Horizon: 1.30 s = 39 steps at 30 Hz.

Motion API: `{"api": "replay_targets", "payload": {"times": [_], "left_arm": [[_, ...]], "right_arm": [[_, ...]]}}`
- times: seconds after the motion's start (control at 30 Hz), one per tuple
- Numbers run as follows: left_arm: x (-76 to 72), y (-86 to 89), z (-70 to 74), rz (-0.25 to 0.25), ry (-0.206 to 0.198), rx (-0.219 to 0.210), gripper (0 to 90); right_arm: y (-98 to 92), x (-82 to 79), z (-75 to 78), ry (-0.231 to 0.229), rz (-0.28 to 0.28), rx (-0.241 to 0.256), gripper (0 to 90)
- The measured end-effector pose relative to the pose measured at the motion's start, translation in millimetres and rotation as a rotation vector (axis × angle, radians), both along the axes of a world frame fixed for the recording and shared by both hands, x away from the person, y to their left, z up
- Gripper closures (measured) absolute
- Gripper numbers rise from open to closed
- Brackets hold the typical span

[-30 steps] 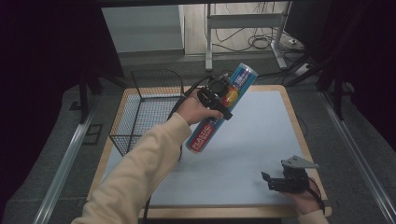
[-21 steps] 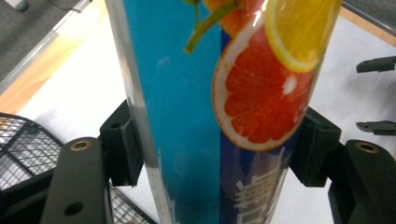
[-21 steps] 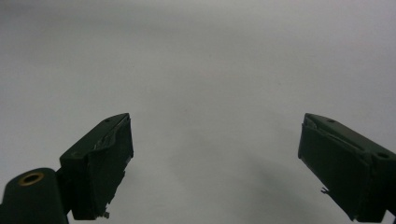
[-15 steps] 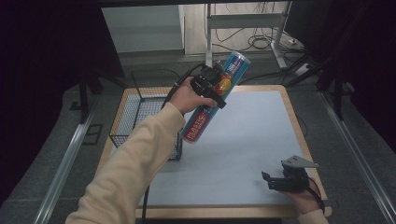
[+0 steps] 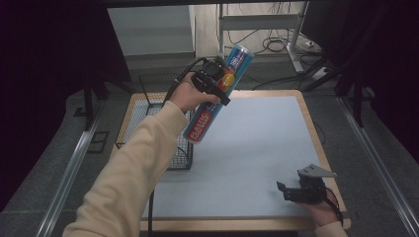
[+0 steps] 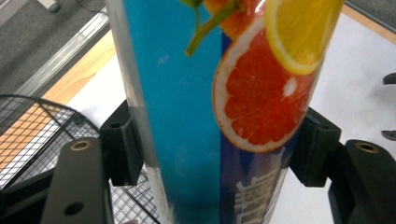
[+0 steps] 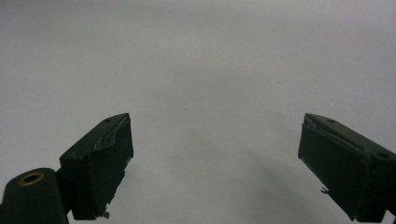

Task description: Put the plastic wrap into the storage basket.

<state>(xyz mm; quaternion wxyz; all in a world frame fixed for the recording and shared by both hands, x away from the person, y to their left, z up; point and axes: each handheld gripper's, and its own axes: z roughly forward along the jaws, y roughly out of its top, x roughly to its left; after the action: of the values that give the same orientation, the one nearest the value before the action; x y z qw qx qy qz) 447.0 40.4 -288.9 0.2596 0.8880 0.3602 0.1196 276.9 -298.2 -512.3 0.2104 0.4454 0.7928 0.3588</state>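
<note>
Left gripper view: left gripper [image 6: 219,149] tight around blue tube [image 6: 224,93].

Wire basket [image 5: 163,143] blocks the table's left edge; the mat [image 5: 257,148] seems open.

The tube [image 5: 217,96] is bright blue with orange citrus slices and a red label; the basket [image 5: 148,128] is black wire mesh; the worktop [image 5: 257,143] is pale blue-grey, edged in light wood.

The left gripper [image 5: 213,79], raised toward eleven o'clock, is clamped tight; the right gripper [image 5: 286,190] rests at five o'clock, jaws spread.
</note>
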Motion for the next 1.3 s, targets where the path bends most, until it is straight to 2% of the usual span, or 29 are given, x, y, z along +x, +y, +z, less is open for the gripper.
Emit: {"api": "replay_targets", "payload": {"times": [0.33, 0.4, 0.53, 0.8, 0.9, 1.1, 1.3], "left_arm": [[9.9, 25.6, -1.8, 0.05, 0.0, 0.022, 32.0], [10.5, 29.7, -2.5, 0.068, -0.003, 0.006, 32.0], [10.7, 38.6, -3.4, 0.08, -0.005, 0.018, 32.0], [8.9, 54.4, -4.2, 0.106, -0.001, 0.005, 32.0], [9.4, 60.5, -6.1, 0.11, -0.002, 0.025, 32.0], [12.7, 70.8, -12.3, 0.132, 0.003, 0.036, 32.0], [15.9, 77.6, -20.6, 0.149, 0.012, 0.032, 32.0]], "right_arm": [[-1.8, 1.1, 0.0, 0.0, -0.004, 0.0, 10.3], [-1.8, 1.1, -0.3, 0.003, -0.005, 0.001, 10.3], [-1.7, 1.1, -0.3, 0.003, -0.006, 0.001, 10.3], [-1.0, 0.9, -0.1, 0.005, -0.004, 0.001, 10.3], [-0.5, 0.8, -0.2, 0.005, -0.004, 0.001, 10.3], [-0.6, 1.1, -0.6, 0.001, -0.003, -0.004, 10.3], [-0.7, 1.0, -0.7, 0.004, -0.007, 0.0, 10.3]]}}
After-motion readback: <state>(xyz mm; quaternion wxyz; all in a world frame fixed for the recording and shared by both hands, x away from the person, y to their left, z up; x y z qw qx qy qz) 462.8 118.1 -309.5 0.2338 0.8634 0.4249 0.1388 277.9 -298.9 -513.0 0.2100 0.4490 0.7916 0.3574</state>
